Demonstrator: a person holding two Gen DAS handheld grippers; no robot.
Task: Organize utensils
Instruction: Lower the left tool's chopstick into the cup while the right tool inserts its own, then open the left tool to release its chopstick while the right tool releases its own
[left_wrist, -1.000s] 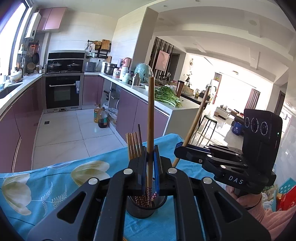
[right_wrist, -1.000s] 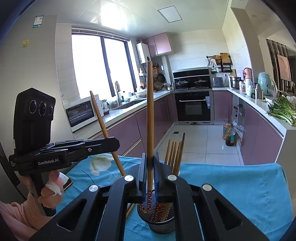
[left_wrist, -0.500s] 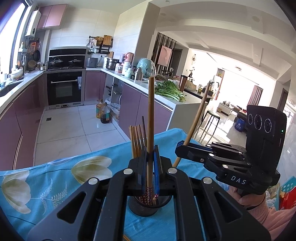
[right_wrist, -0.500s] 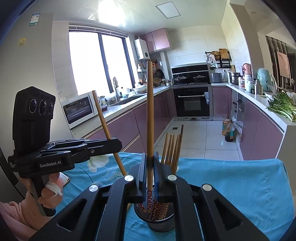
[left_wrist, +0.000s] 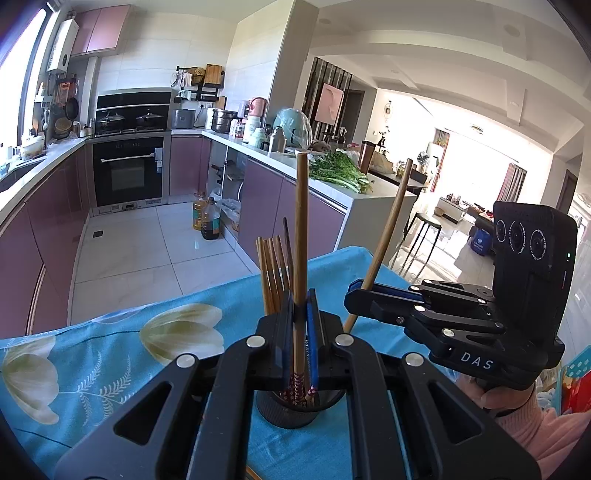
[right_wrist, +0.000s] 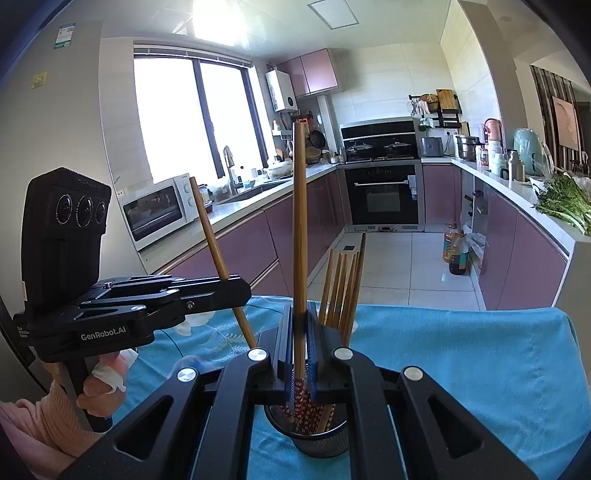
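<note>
Each tool, left (left_wrist: 300, 314) and right (right_wrist: 300, 317), is clamped on one upright brown wooden chopstick (left_wrist: 301, 236) above the round black mesh holder (right_wrist: 321, 437).

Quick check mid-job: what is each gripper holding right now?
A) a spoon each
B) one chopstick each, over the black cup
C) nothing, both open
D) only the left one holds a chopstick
B: the left gripper is clamped on one chopstick, the right gripper on another chopstick, both above the black cup.
</note>
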